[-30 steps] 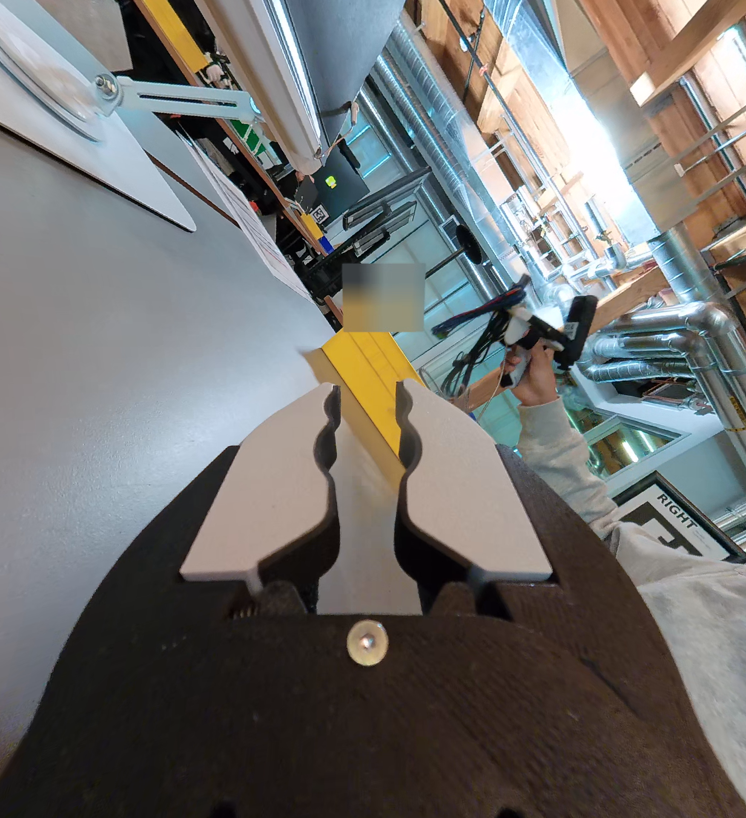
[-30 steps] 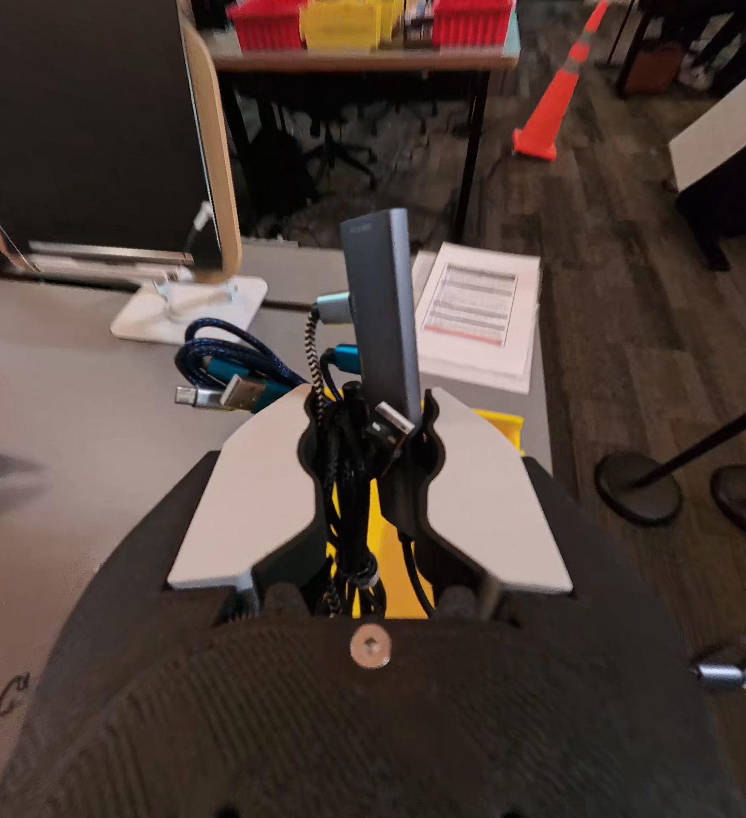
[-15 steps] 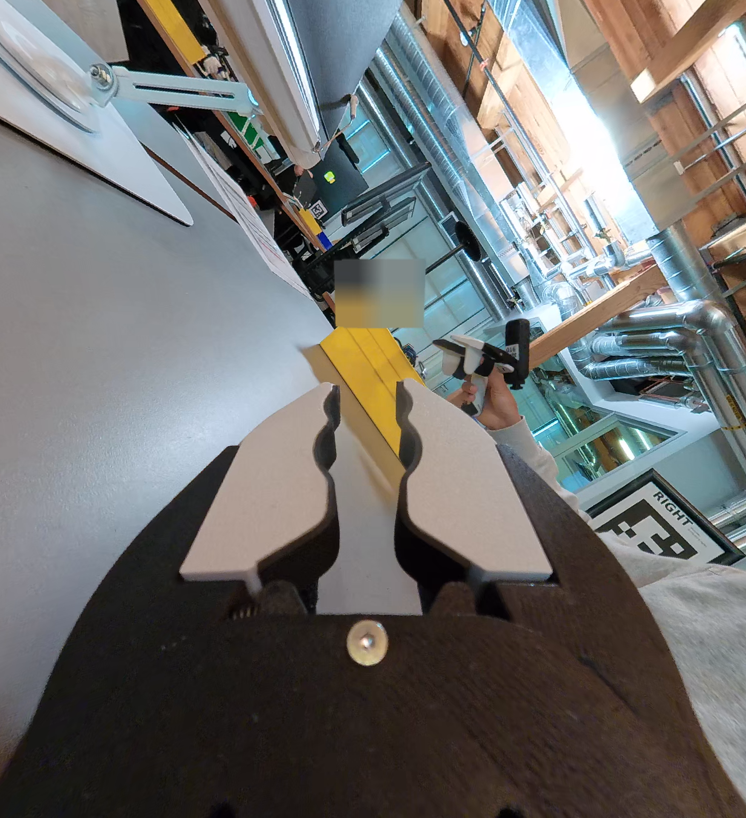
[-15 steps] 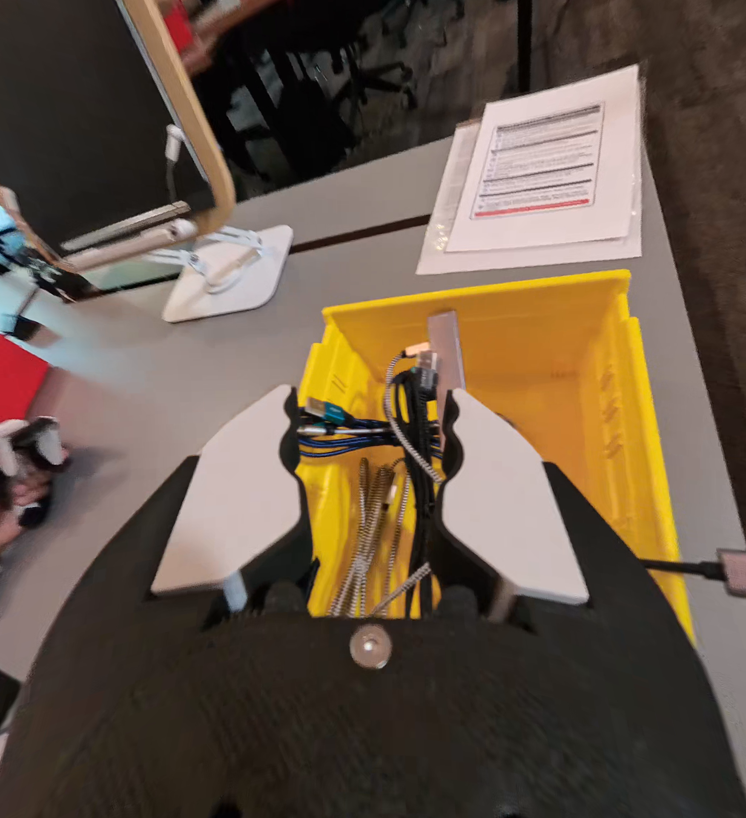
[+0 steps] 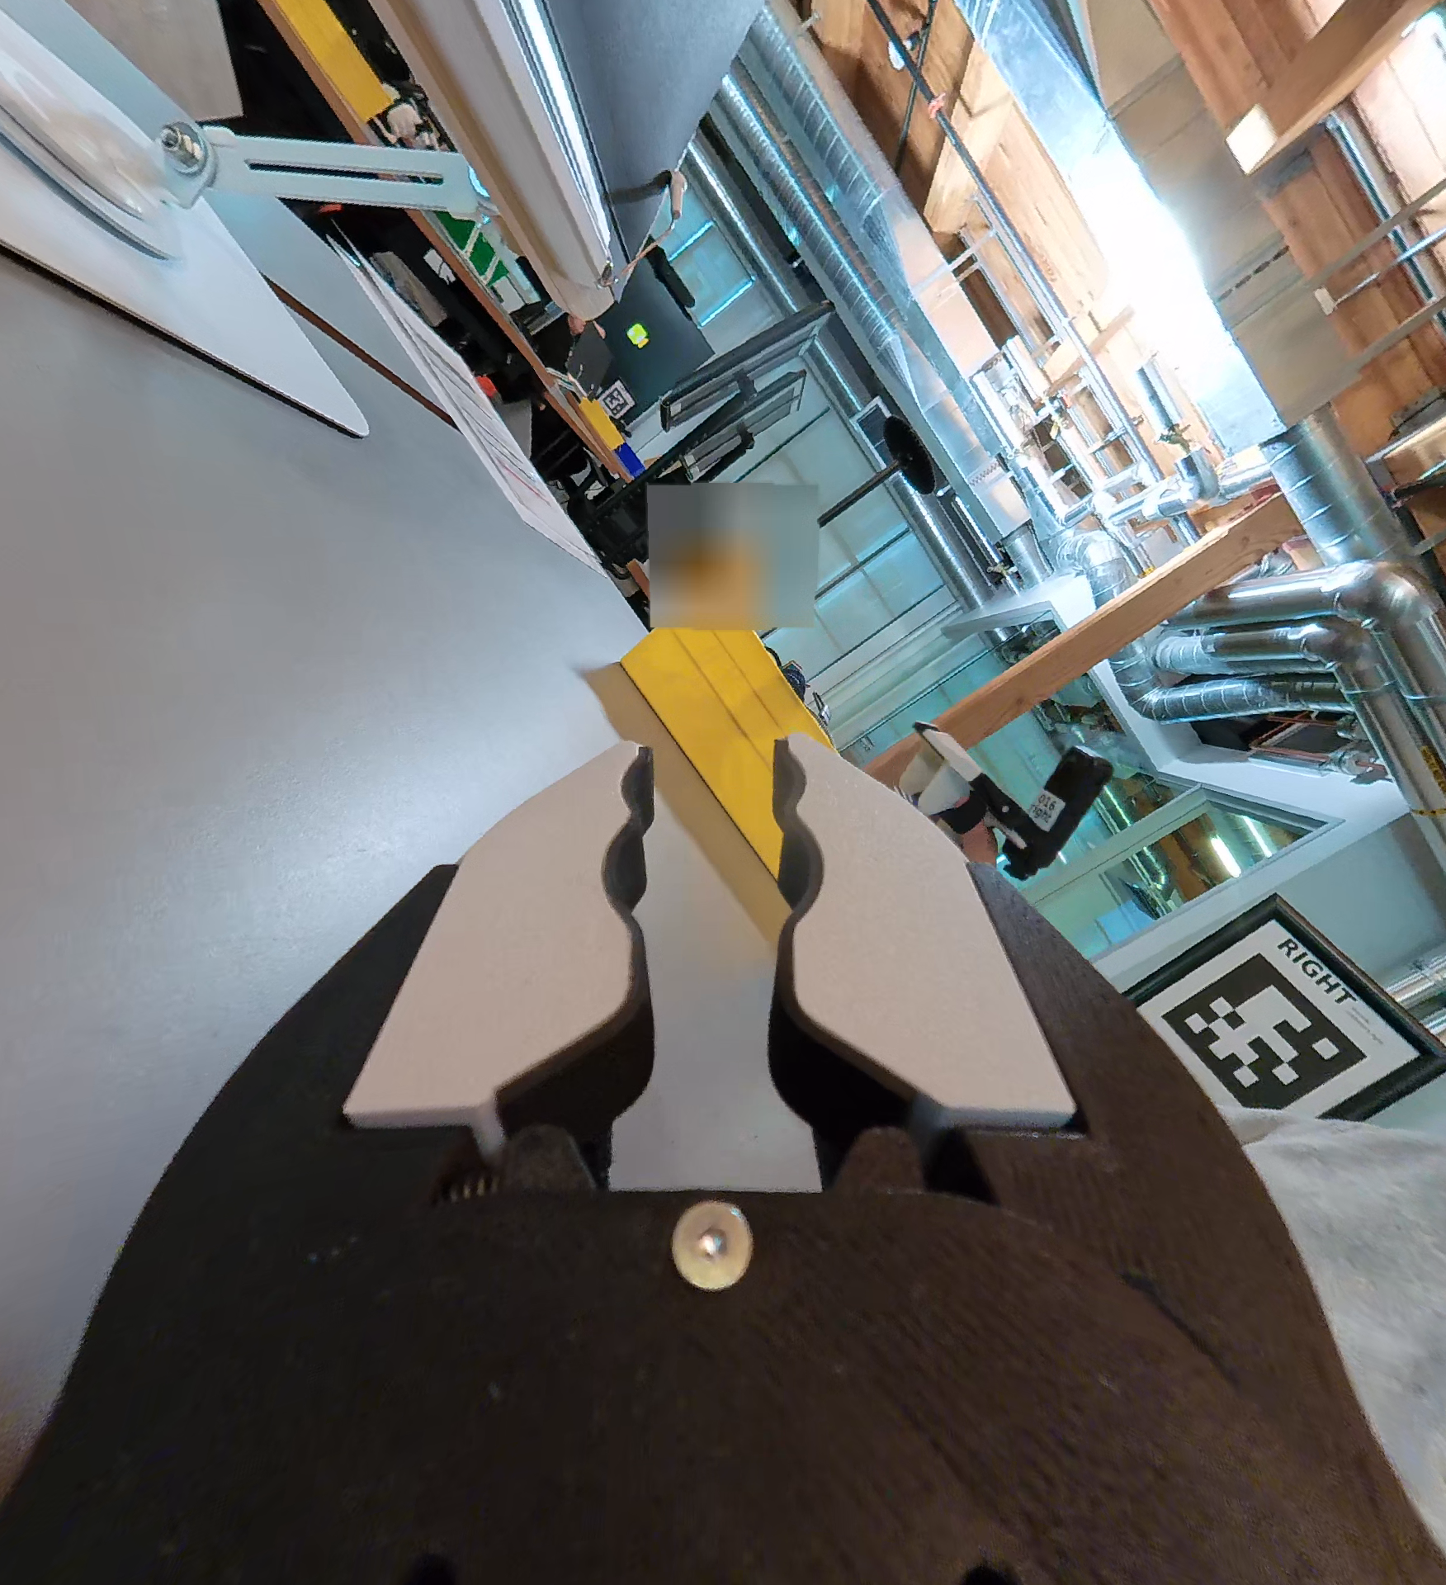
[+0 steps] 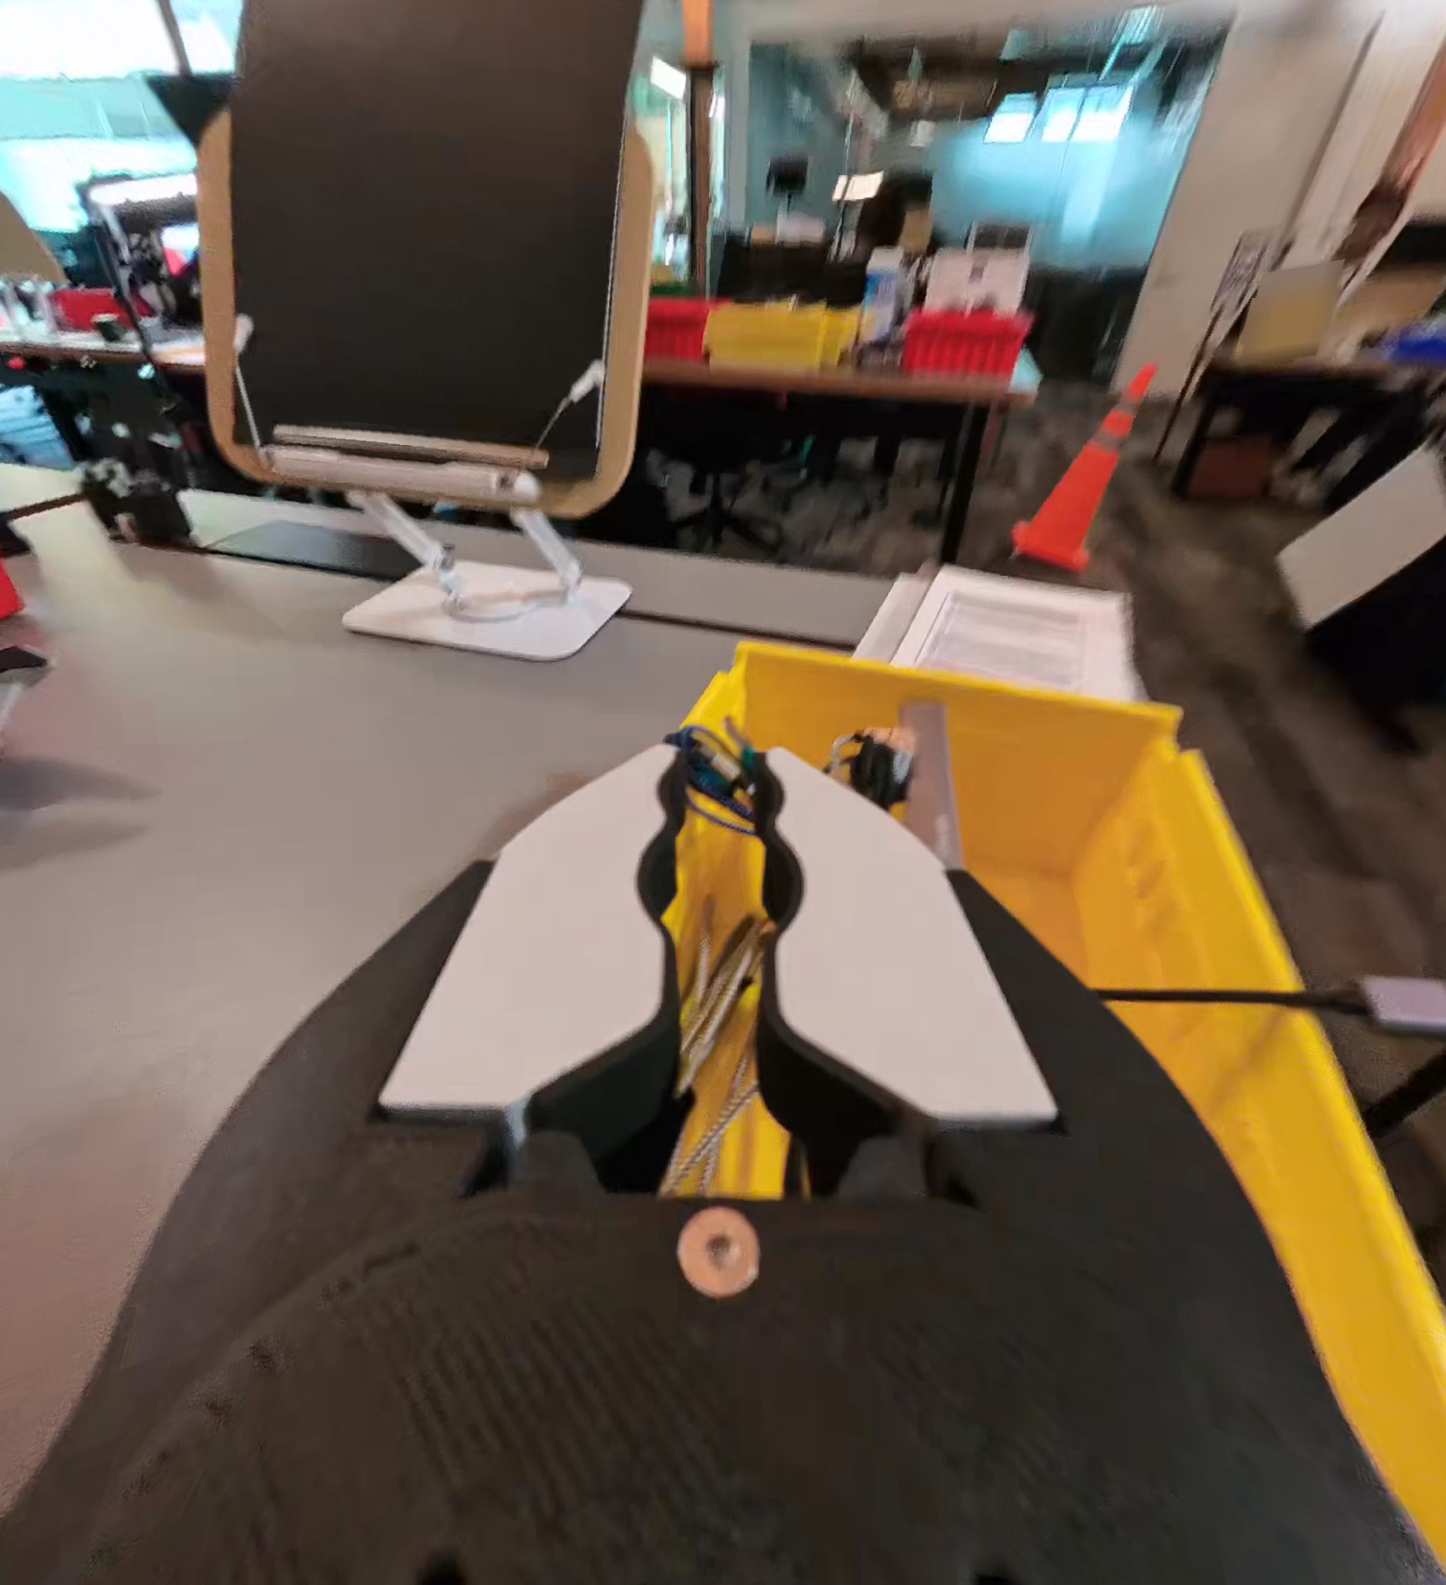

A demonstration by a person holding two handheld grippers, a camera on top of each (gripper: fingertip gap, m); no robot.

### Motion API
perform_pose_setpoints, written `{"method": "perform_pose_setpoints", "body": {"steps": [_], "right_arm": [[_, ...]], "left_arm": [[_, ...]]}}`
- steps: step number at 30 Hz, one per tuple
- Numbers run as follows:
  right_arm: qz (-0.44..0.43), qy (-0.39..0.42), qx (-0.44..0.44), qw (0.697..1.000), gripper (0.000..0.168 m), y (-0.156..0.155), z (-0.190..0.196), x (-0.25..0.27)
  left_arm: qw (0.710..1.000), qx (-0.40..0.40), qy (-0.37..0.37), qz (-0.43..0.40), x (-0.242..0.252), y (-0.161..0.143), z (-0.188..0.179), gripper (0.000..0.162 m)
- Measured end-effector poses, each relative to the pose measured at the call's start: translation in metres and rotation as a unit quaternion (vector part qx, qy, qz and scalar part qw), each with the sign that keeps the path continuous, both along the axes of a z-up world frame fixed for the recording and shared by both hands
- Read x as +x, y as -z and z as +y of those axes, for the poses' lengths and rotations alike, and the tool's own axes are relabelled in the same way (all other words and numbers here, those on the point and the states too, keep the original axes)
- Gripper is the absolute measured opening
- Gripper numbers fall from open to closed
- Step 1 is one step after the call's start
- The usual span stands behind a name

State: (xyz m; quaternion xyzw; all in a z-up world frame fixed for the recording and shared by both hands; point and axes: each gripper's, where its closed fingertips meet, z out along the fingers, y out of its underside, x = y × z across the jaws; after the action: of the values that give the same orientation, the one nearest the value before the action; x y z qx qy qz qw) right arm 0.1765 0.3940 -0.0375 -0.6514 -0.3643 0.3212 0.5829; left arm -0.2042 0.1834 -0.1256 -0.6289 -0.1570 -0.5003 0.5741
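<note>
Two empty grippers by a yellow bin of cables

The left gripper (image 5: 707, 776) lies low over the grey table (image 5: 188, 686), released, aimed along the bin (image 5: 702, 695). The right gripper (image 6: 715, 772), fingers apart and gripping nothing, hangs over the bin's (image 6: 1131, 858) near-left corner; inside lie cables (image 6: 719, 969) and a grey hub (image 6: 930, 772), one plug (image 6: 1423, 1003) trailing over the rim. Beyond stands a stand (image 6: 488, 609).
</note>
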Motion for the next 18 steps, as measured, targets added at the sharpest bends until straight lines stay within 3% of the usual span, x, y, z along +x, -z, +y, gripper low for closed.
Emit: {"method": "perform_pose_setpoints", "body": {"steps": [4,9,18], "right_arm": [[-0.004,0.029,0.079,0.996,0.006,-0.001,0.001,0.014],[-0.038,0.036,0.059,0.997,0.0,0.026,-0.001,0.029],[-0.035,0.103,0.058,0.992,0.0,0.023,-0.026,0.078]], "left_arm": [[1.0,0.006,-0.006,0.008,0.002,-0.002,-0.003,0.027],[0.999,0.038,-0.033,0.018,0.017,-0.011,-0.028,0.028],[0.997,0.058,-0.052,0.023,0.062,-0.016,-0.072,0.028]]}}
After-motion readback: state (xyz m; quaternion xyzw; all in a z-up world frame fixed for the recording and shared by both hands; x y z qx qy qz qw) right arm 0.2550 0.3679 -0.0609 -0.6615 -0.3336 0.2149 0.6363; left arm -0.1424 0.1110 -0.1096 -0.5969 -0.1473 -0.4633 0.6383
